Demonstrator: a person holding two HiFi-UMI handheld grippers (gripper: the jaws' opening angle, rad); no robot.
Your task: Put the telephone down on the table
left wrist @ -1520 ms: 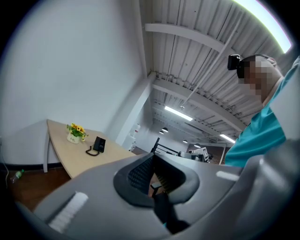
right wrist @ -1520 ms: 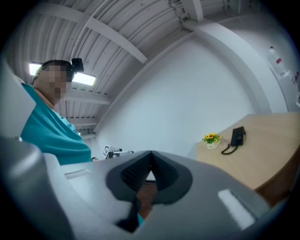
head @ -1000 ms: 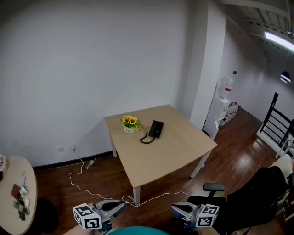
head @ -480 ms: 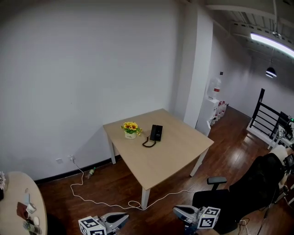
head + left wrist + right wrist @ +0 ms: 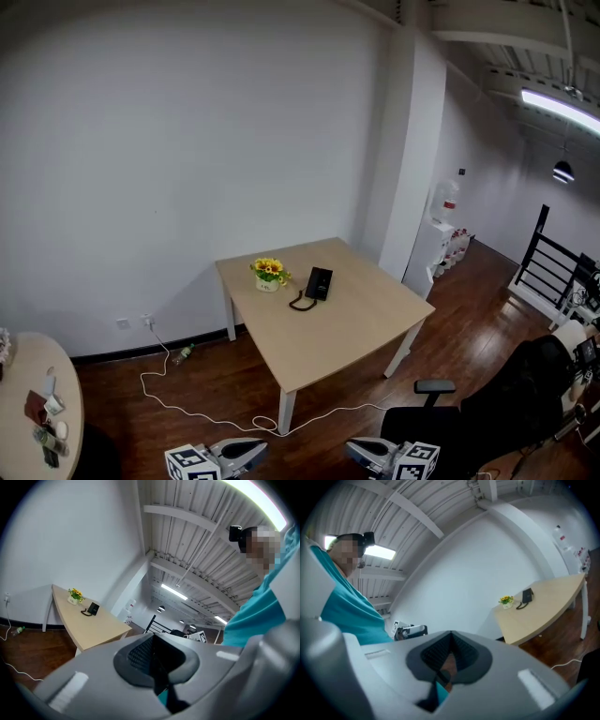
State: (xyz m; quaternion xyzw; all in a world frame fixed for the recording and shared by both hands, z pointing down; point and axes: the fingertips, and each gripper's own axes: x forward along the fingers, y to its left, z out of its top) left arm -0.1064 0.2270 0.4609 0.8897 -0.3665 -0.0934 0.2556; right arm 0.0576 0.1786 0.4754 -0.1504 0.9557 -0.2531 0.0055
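At the 8 o'clock edge of the head view, a round side desk (image 5: 28,370) carries a few things too small to tell. A white cable (image 5: 142,380) trails from the wall over the dark wooden floor (image 5: 216,375) toward the middle.

The left tongs (image 5: 255,452) show at 7 o'clock along the bottom edge, their jaws pressed together with nothing between them.

The square desk (image 5: 347,328) stands at the centre, close to the white wall. Near its far left corner sits a small pot of yellow flowers (image 5: 269,273). Just beside the pot, at its 4 o'clock, the black telephone (image 5: 319,282) lies flat on the desktop, with its cord (image 5: 300,303) curled at the phone's 7 o'clock. Both tongs are well apart from it.

The right tongs (image 5: 356,448) show at 5 o'clock, jaws likewise closed tip to tip and empty. A black office chair (image 5: 506,412) stands at 4 o'clock.
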